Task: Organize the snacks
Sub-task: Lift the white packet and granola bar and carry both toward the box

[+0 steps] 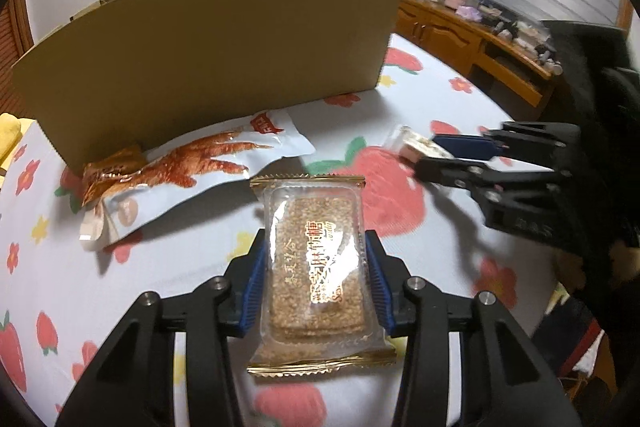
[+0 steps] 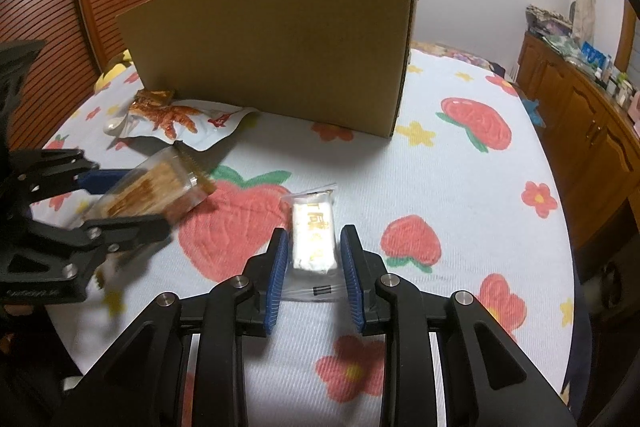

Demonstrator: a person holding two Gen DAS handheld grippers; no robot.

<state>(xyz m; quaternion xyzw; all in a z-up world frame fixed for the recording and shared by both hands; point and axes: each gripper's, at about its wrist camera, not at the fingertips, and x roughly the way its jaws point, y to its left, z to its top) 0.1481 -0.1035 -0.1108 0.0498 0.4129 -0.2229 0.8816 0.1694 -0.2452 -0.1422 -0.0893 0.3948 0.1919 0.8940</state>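
Note:
My left gripper (image 1: 316,247) is shut on a clear, gold-edged packet of sesame brittle (image 1: 318,267), held above the bed; it also shows in the right wrist view (image 2: 148,193). My right gripper (image 2: 314,243) has its blue pads on either side of a small white nougat packet (image 2: 314,239), with narrow gaps showing, so the grip is unclear. The nougat also shows in the left wrist view (image 1: 420,145). A white chicken-feet pouch (image 1: 200,171) lies against the front wall of the tall cardboard box (image 1: 208,55), seen too in the right wrist view (image 2: 176,119).
The bed is covered by a white strawberry-and-flower sheet (image 2: 460,187). A wooden cabinet (image 2: 580,115) with clutter runs along the right. A slatted wooden headboard (image 2: 80,7) stands at the left. The box (image 2: 280,47) blocks the far side.

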